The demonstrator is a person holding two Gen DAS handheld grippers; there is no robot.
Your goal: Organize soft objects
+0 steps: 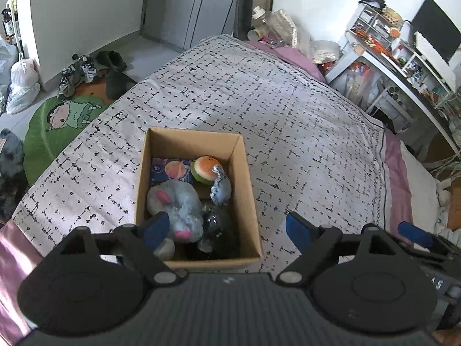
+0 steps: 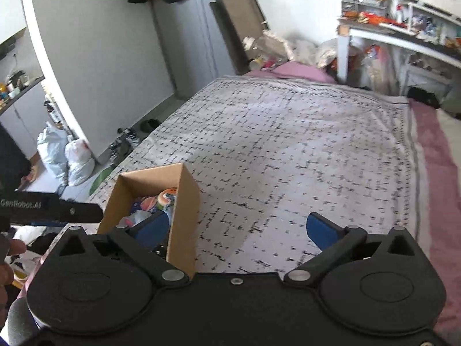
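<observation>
An open cardboard box (image 1: 245, 173) stands on the bed and holds soft toys: a grey plush mouse (image 1: 175, 207), a burger toy (image 1: 206, 168), a small grey-blue plush (image 1: 220, 186), a purple packet (image 1: 170, 170) and a dark item (image 1: 213, 227). My left gripper (image 1: 227, 229) is open and empty above the box's near end. My right gripper (image 2: 240, 229) is open and empty, to the right of the box (image 2: 184, 201), its left finger over the box's edge. The left gripper's body (image 2: 52, 206) shows at the left of the right wrist view.
The bed has a white quilt with black marks (image 1: 259, 101) over a pink sheet (image 1: 397, 167). Shoes (image 1: 77, 72), a green rug (image 1: 57, 121) and plastic bags (image 1: 23, 83) lie on the floor left. A cluttered white desk (image 1: 403, 66) stands right.
</observation>
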